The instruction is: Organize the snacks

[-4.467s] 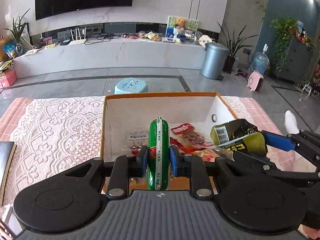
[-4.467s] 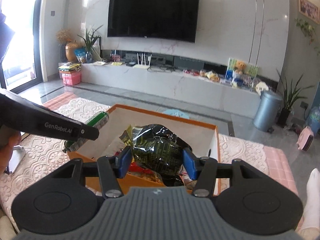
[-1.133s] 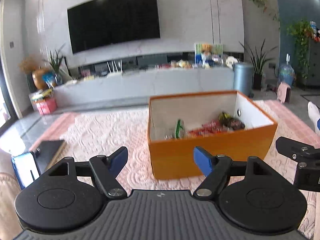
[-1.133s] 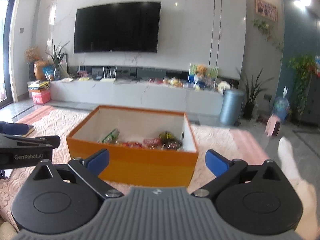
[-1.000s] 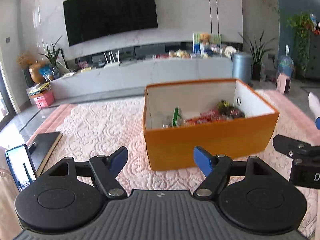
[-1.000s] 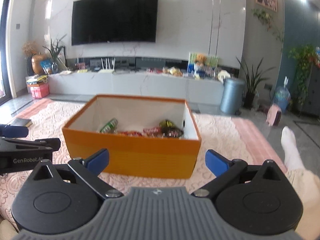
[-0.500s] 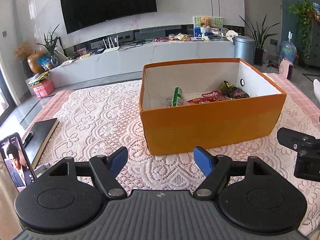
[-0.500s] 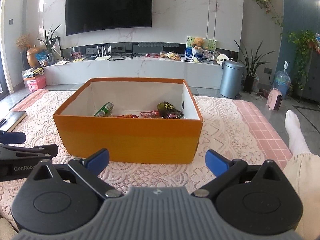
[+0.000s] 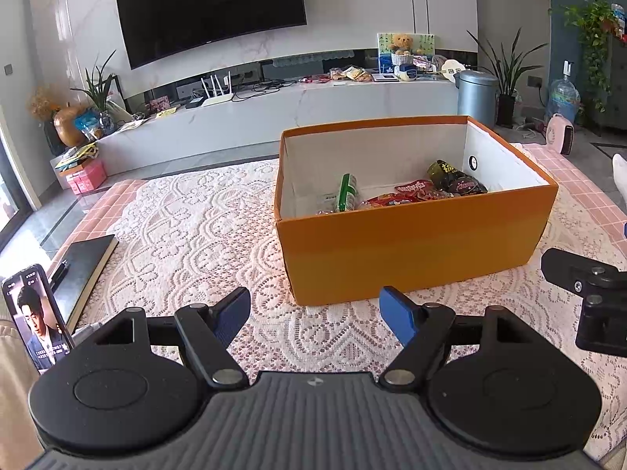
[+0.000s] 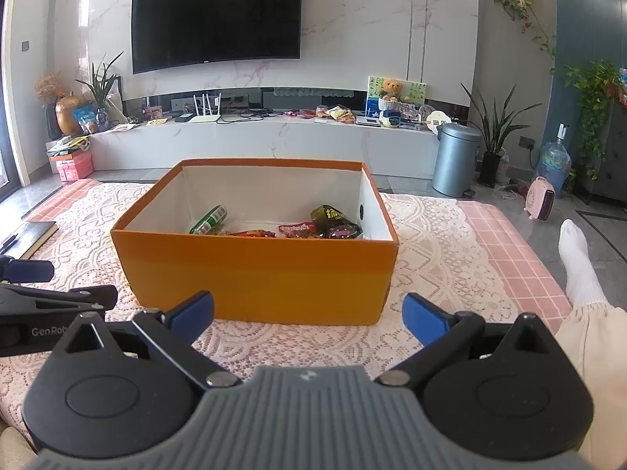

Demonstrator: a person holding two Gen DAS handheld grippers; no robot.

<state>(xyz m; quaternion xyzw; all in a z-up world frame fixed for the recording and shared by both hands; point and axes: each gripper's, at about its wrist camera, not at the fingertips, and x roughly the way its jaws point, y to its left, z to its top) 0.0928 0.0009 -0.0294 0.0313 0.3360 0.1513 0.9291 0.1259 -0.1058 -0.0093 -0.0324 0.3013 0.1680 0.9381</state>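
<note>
Snack packets, among them a green sausage stick and a dark crinkled bag, lie inside the orange box on the lace tablecloth. Both the left gripper and right gripper hover spread and empty just short of it; packing appears finished, with no loose snacks visible to collect next.

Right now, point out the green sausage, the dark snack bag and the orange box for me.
green sausage (image 9: 347, 192), left wrist view, middle of its wrapper.
dark snack bag (image 9: 454, 181), left wrist view, centre of the bag.
orange box (image 10: 258, 278), right wrist view, bare front wall.
</note>
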